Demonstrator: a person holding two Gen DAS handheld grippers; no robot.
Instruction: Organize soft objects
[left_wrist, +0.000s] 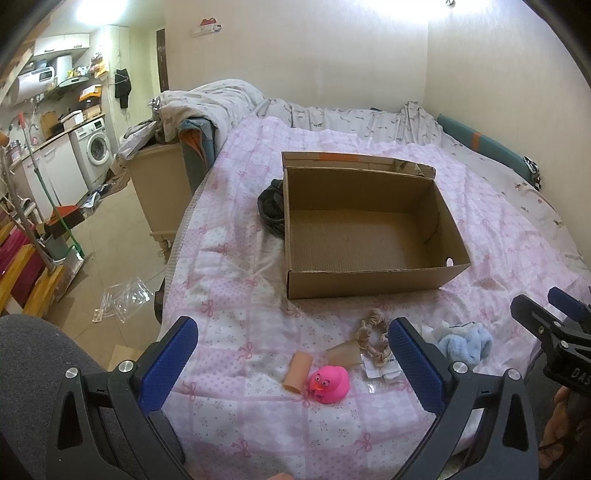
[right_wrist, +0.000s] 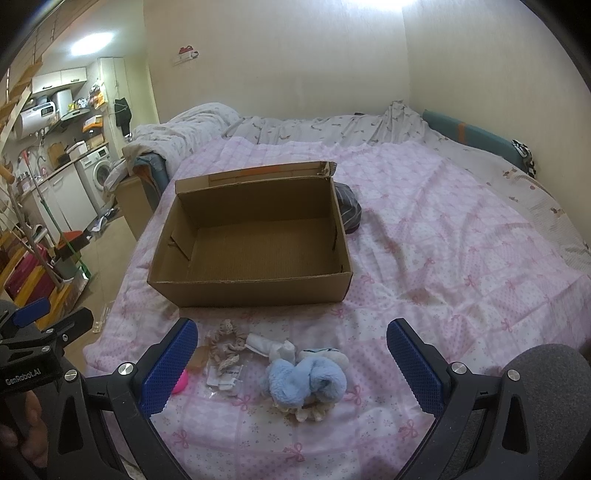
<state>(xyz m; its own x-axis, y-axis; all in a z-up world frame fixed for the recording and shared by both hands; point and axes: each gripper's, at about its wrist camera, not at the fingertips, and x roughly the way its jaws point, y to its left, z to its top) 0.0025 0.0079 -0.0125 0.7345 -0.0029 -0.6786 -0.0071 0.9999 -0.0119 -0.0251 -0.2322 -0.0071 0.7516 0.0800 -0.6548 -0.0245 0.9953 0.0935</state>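
An open, empty cardboard box (left_wrist: 369, 280) (right_wrist: 255, 291) sits on the pink quilt. In front of it lie a pink rubber duck (left_wrist: 330, 383), a beige tube (left_wrist: 296, 374), a beige scrunchie (left_wrist: 373, 338) (right_wrist: 224, 345), a white rolled cloth (right_wrist: 264, 343) and a fluffy blue toy (left_wrist: 466, 341) (right_wrist: 308, 380). My left gripper (left_wrist: 291, 363) is open and empty, above the duck. My right gripper (right_wrist: 291, 363) is open and empty, above the blue toy.
A dark garment (left_wrist: 271, 206) (right_wrist: 347, 210) lies behind the box. A crumpled grey duvet (left_wrist: 207, 103) is at the bed's far end. A wooden cabinet (left_wrist: 162, 192) stands left of the bed, with a cluttered kitchen and washing machine (left_wrist: 94, 147) beyond.
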